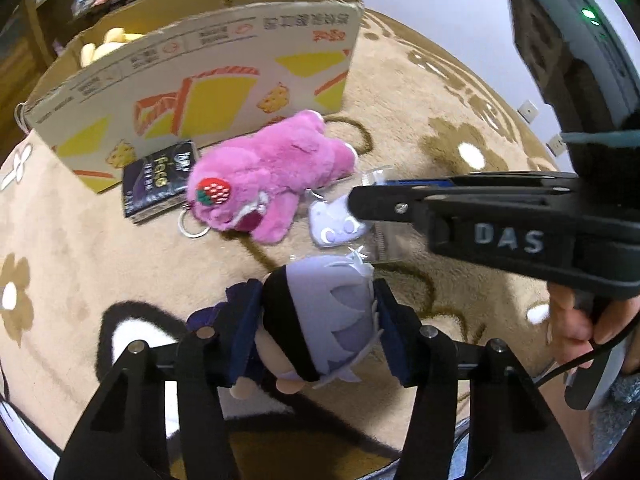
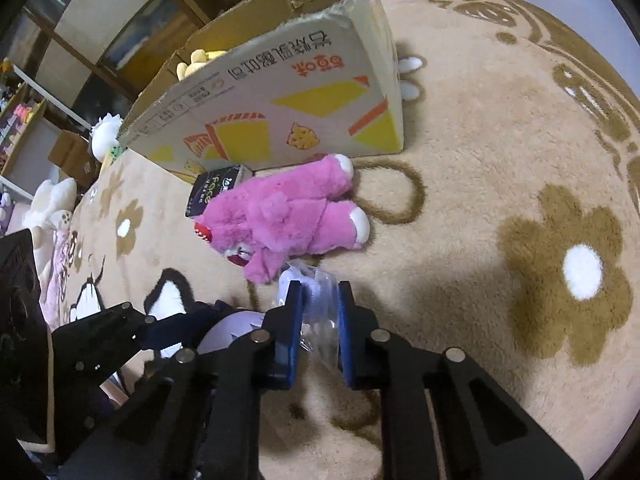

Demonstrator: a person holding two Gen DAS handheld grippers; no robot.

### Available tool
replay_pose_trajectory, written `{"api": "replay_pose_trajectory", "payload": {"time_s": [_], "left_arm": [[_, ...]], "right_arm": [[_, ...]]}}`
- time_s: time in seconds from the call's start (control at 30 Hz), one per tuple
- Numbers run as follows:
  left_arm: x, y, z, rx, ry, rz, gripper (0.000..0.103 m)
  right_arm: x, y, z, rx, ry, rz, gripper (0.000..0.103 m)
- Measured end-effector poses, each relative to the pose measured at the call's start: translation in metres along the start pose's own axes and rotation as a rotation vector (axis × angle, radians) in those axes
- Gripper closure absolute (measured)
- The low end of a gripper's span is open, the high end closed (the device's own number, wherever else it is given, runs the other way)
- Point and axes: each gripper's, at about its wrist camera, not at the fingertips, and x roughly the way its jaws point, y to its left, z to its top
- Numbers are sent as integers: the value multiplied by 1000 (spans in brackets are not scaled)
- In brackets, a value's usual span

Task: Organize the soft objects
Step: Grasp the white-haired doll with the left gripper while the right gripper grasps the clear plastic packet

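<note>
My left gripper (image 1: 318,312) is shut on a small plush doll (image 1: 320,320) with pale purple hair and a black band, held low over the rug. My right gripper (image 2: 320,304) is shut on a clear plastic bag (image 2: 320,308) that holds a small lilac plush charm (image 1: 336,226); it also shows in the left wrist view (image 1: 360,200), reaching in from the right. A pink plush bear (image 1: 272,176) with a strawberry tag lies on the rug ahead; it also shows in the right wrist view (image 2: 292,212).
An open cardboard box (image 1: 192,64) with yellow plush toys inside stands behind the bear. A dark small packet (image 1: 160,180) lies against the box. The beige flower-patterned rug (image 2: 520,160) covers the floor. Other plush toys (image 2: 52,208) and shelves are at the far left.
</note>
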Motion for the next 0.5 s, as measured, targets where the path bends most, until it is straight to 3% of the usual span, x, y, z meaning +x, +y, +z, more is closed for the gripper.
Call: {"api": "replay_pose_trajectory", "payload": {"time_s": [0.2,0.5], "left_arm": [[-28,18,-4,-69,-93,28,50],[-77,38,-4,-126,-302,111,49]], "right_arm": [[-22,11,0,-49,-73,-5,95],[-61,12,-1,-61,-190,-42,96]]}}
